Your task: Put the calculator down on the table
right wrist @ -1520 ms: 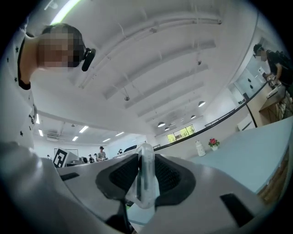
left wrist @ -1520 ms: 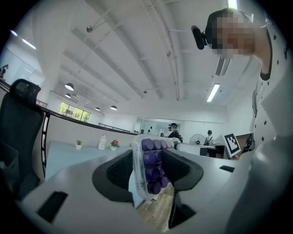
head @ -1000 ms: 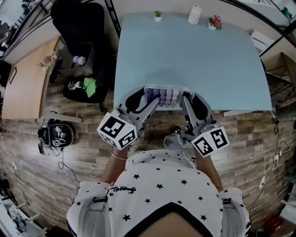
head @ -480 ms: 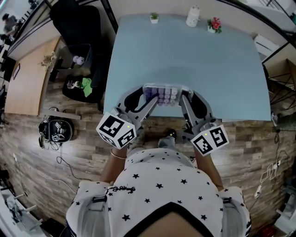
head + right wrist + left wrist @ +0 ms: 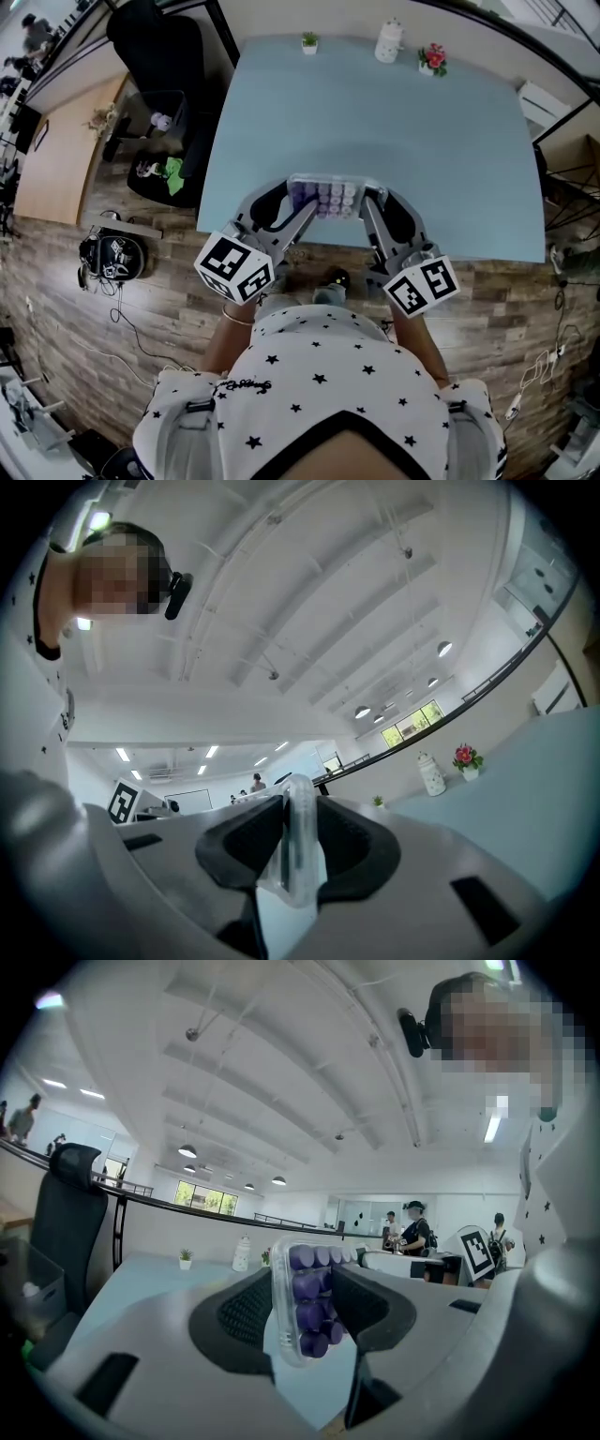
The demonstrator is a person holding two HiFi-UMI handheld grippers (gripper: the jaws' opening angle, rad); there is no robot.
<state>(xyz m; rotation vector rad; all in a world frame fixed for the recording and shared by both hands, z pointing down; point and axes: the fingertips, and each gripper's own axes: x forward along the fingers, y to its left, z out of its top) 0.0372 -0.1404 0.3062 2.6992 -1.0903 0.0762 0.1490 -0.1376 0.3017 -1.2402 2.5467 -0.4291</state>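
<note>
The calculator (image 5: 325, 198) is seen at the centre of the head view, over the near edge of the light-blue table (image 5: 394, 122). It is carried between both grippers. Whether it is already touching the tabletop cannot quite be judged from above.

The left gripper (image 5: 298, 201) is clenched on the calculator's left end; in the left gripper view the clear casing and the purple keys (image 5: 309, 1288) are wedged between the dark pads. The right gripper (image 5: 367, 202) is clamped on the right end, where the casing is seen edge-on as a thin slab between close-set jaws.

The calculator is judged to be light and rigid. Its glossy transparent shell is likely to be slippery, and its raised keys are better left unpressed. The two short ends, where it is gripped now, are judged the sound places to hold it so that it can be kept level.
</note>
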